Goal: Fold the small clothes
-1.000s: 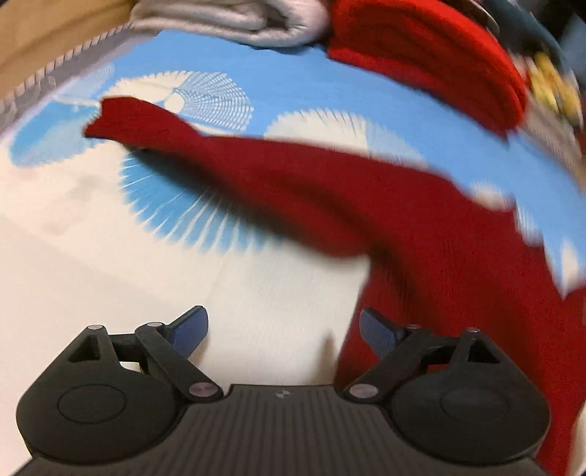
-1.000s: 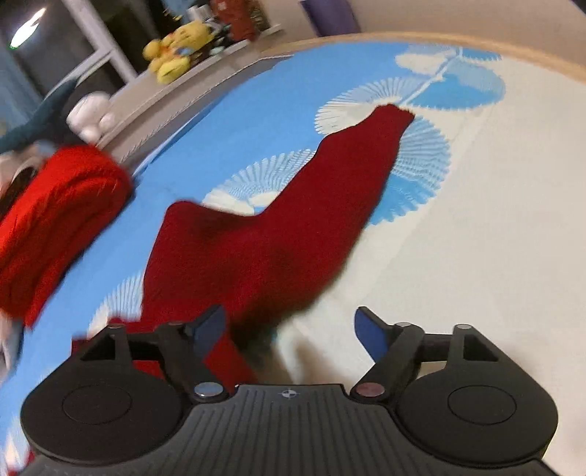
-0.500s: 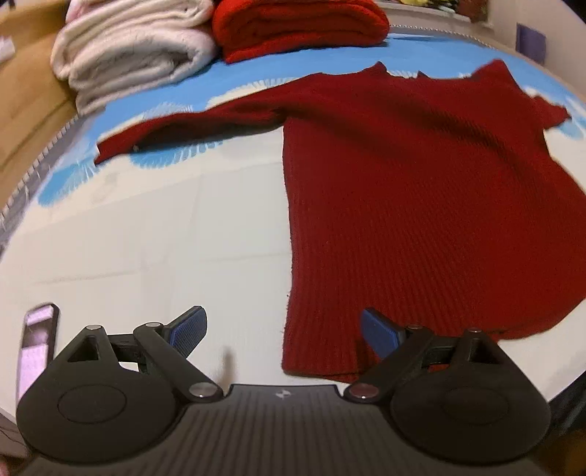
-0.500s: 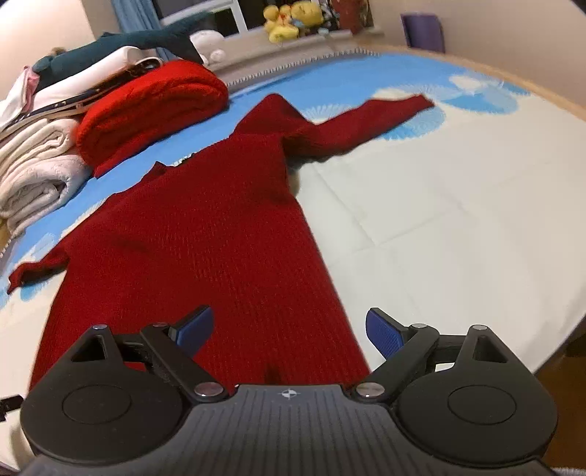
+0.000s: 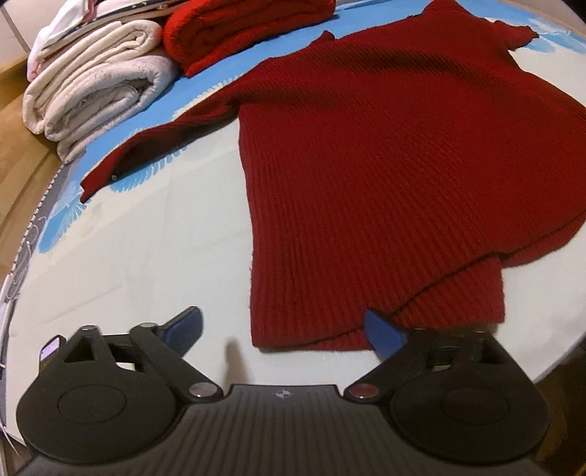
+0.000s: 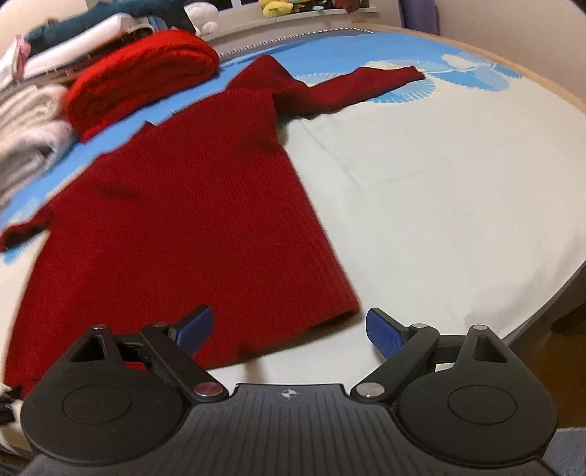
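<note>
Bed sheet (image 5: pixel 146 256): dark red sweater (image 5: pixel 366 153) flat, sleeves spread; folded stack (image 5: pixel 99 91) behind.

Bed sheet (image 5: pixel 154 256), pale with blue fan prints along far side. Folded white blankets (image 5: pixel 95 91) stacked at far left corner; folded bright red knit (image 6: pixel 143 77) just beside them, touching. Yellow plush toys (image 6: pixel 278 7) on ledge behind bed. Purple object (image 6: pixel 417 18) by wall.

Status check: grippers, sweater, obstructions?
Left gripper and right gripper open, empty, jaws just widened. Dark red sweater flat, unfolded. Folded clothes stack beside its sleeve.
</note>
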Motion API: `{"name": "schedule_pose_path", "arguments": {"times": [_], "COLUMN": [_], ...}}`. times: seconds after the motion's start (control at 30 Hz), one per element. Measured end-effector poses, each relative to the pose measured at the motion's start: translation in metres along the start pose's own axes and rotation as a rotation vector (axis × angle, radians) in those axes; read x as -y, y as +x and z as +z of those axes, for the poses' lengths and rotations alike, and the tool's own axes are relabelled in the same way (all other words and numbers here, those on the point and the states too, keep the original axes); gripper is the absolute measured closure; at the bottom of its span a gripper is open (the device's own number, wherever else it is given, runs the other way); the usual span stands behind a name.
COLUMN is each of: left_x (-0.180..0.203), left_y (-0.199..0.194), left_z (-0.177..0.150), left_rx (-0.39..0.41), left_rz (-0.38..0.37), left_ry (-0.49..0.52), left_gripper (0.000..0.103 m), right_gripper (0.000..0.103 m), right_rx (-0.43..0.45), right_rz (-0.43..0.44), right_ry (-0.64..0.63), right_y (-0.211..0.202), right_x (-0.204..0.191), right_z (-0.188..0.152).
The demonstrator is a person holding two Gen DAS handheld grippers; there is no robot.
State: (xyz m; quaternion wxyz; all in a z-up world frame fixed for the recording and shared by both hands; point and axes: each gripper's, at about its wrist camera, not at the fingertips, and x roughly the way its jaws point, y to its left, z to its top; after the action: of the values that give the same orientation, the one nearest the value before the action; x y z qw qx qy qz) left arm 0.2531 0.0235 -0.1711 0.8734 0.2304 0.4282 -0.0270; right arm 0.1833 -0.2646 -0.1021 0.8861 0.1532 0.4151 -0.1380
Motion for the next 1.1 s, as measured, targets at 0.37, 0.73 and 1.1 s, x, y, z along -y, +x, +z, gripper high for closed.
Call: {"name": "schedule_pose_path", "arguments": {"times": [0.37,0.73,1.1], "left_x": [0.021,-0.003,-0.032], "left_y": [-0.009,-0.002,0.002], "left_z": [0.001,0.022,0.038], "left_rx": [0.029,0.017,-0.002], "left_rz": [-0.077,-0.007,0.074], "left_ry": [0.084,-0.063,-0.229], "left_gripper": [0.000,0.000,0.000], "right_gripper": [0.011,0.009,0.009], "right_rx": [-0.098,0.037,0.139], "right_rz": [0.042,-0.051,0.027], "right_ry": [-0.275,-0.297,-0.178], "right_y": [0.015,0.018,0.003], "right_x": [-0.021,-0.040,-0.045], "right_z": [-0.016,0.006,0.024]}}
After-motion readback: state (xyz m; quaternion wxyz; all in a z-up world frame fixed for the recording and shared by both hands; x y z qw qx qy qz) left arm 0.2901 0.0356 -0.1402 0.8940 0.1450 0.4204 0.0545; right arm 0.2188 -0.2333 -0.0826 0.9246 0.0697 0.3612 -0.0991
